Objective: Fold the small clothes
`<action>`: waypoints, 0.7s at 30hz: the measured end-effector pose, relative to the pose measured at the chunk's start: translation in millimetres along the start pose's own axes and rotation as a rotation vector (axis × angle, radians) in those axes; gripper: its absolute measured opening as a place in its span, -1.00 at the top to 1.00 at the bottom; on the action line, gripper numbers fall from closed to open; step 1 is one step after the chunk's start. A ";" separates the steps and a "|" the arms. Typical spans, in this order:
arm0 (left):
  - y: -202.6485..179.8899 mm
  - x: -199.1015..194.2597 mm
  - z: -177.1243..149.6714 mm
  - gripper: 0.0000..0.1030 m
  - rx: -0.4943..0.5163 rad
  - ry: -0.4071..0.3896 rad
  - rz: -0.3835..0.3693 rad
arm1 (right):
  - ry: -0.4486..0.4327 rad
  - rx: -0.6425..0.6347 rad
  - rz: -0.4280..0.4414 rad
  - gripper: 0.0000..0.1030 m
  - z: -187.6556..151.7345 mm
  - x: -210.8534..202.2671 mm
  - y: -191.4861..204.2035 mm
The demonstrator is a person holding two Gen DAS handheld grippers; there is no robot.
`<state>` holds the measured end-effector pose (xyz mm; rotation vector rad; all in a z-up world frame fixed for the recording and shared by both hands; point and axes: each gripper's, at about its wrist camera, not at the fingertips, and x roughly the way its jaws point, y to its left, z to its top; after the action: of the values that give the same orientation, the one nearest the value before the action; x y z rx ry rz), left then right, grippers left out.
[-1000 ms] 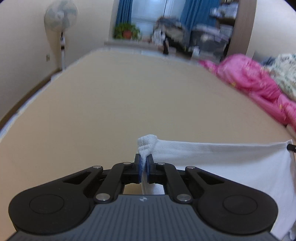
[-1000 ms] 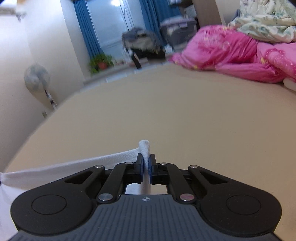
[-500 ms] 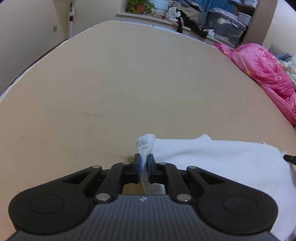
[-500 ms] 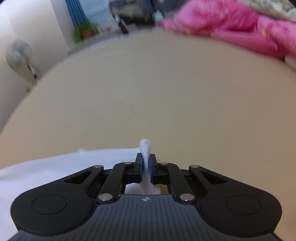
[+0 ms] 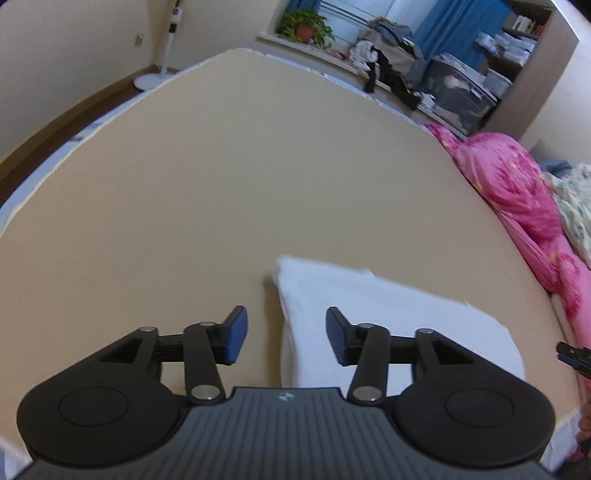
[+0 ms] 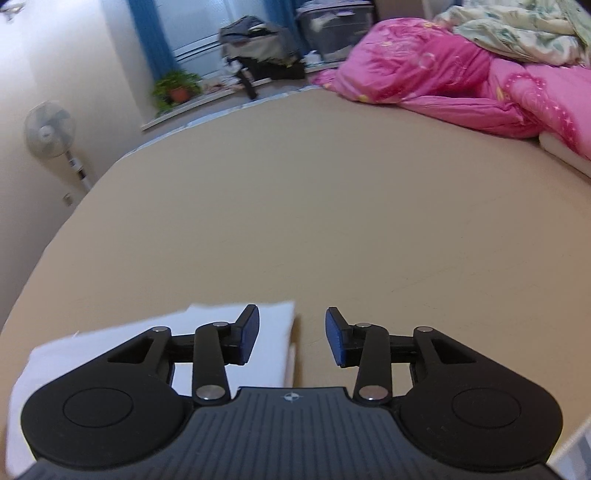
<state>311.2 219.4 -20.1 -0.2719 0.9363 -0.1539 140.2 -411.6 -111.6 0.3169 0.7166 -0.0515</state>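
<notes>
A: Where is the white cloth (image 5: 391, 325) lying right now?

B: It is lying flat on the tan bed (image 5: 236, 192), close to the near edge. In the left view its far-left corner is sitting just ahead of the left gripper (image 5: 286, 334), and the cloth is stretching off toward the bed's right side.

A: And what are the fingers doing?

B: Both pairs are spreading apart. The left gripper's blue fingers (image 5: 236, 338) are opening above the cloth's left edge and pinching nothing. The right gripper (image 6: 292, 338) is opening too, its fingers (image 6: 334, 341) empty, with the cloth's right edge (image 6: 273, 332) lying under the gap and the left finger.

A: Anything else on the bed?

B: A pink quilt (image 6: 436, 77) is bunching along the far right side, well apart from the cloth. A potted plant (image 5: 304, 27) is sitting on the windowsill beyond the bed's far edge.
</notes>
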 end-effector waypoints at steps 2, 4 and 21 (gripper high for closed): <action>2.8 -16.5 -13.1 -0.23 0.022 0.005 -0.017 | 0.017 -0.009 0.026 0.12 -10.3 -14.9 -0.7; 6.7 -24.9 -30.2 -0.26 0.039 -0.012 -0.009 | 0.005 -0.030 0.014 0.09 -19.0 -26.0 -3.2; -1.7 41.2 -90.2 -0.29 0.123 0.408 -0.006 | 0.375 -0.009 0.074 0.06 -67.4 14.0 -4.6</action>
<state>262.1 192.8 -102.2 -0.1300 1.3244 -0.2786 107.0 -394.7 -169.7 0.3488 1.0754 0.0837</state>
